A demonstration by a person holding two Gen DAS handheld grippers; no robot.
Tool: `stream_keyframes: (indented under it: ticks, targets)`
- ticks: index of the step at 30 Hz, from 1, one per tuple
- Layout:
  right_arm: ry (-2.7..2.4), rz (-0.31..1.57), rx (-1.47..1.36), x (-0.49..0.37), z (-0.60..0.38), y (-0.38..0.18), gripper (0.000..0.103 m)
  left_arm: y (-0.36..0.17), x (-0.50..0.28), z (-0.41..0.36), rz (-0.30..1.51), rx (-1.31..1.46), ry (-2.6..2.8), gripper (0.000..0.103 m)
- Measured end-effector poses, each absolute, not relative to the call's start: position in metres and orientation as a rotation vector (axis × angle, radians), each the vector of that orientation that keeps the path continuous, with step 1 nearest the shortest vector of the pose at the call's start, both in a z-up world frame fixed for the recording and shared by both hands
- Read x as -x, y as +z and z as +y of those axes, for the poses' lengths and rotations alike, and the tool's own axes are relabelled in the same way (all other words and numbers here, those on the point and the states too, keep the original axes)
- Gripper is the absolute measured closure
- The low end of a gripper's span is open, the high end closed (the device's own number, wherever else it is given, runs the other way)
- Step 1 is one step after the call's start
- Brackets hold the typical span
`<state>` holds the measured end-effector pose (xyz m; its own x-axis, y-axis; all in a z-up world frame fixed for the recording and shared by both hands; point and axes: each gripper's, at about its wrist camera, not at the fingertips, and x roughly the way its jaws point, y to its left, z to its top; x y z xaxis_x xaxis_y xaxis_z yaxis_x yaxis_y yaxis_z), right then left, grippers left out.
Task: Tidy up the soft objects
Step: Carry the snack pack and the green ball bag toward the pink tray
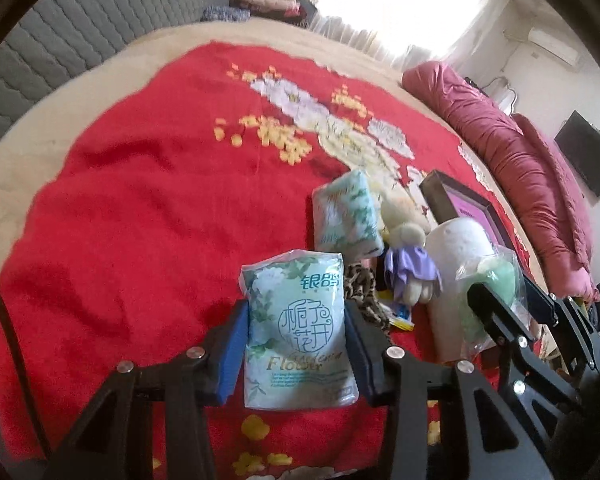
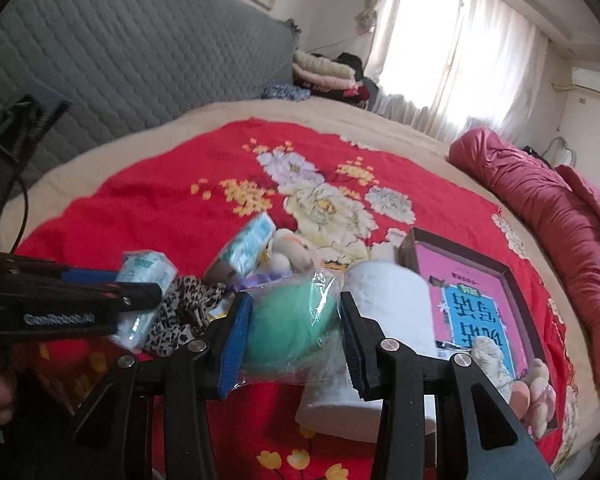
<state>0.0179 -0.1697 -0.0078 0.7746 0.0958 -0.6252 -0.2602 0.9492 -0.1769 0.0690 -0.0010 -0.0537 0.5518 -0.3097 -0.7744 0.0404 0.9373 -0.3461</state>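
Left gripper (image 1: 298, 344) pinches a tissue pack (image 1: 298, 332) across its short width, blue pads (image 1: 232, 356) pressed into both long sides, pack upright and printed face toward the camera. Gripping across the narrow axis looks deliberate: the pack is squashy, and the pads get a wide flat bite there.

Right gripper (image 2: 292, 320) is clamped on a green sponge in a clear bag (image 2: 290, 320); the pads dent the bag on both sides, so the jaws are closed on it, not spread. From the left view the same bagged sponge (image 1: 496, 280) sits in front of the white paper roll (image 1: 456, 264).

Both items appear lifted off the red floral blanket (image 1: 140, 200), though contact underneath is hidden.

Rest of the pile sits between the grippers:
- second tissue pack (image 1: 346, 216), tilted, leaning against the plush rabbit (image 1: 406, 248)
- leopard-print fabric (image 2: 180, 312), crumpled just beside the left gripper's pack
- white roll touching the open box (image 2: 516, 292) with the pink-and-blue printed sheet inside

Box already holds a few small plush bits (image 2: 536, 384) at its near end, so my read is it's the collection bin.

Judgement: sorting is early; most soft things are outside the box. Next move likely needs the sponge carried past the roll without knocking it. The slippery bag could slide in the pads.
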Motion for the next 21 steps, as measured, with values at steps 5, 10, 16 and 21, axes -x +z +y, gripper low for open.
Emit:
stream_keyframes:
  ticks: [5,10,16,21]
  targets:
    - [0.189,0.635,0.21,-0.011,-0.181,0.004,0.058,-0.038,-0.056,-0.004,0.939,0.275,-0.197,0.057]
    - [0.171,0.613,0.163,-0.004,-0.197,0.014,0.058,-0.026,-0.048,-0.012,0.918,0.252,-0.187,0.057]
    - [0.133,0.573,0.108,0.004,-0.22,0.026,0.058,-0.006,-0.038,-0.032,0.883,0.212,-0.204,0.057]
    - [0.091,0.531,0.038,0.009,-0.244,0.038,0.058,0.011,-0.031,-0.061,0.866,0.176,-0.246,0.057]
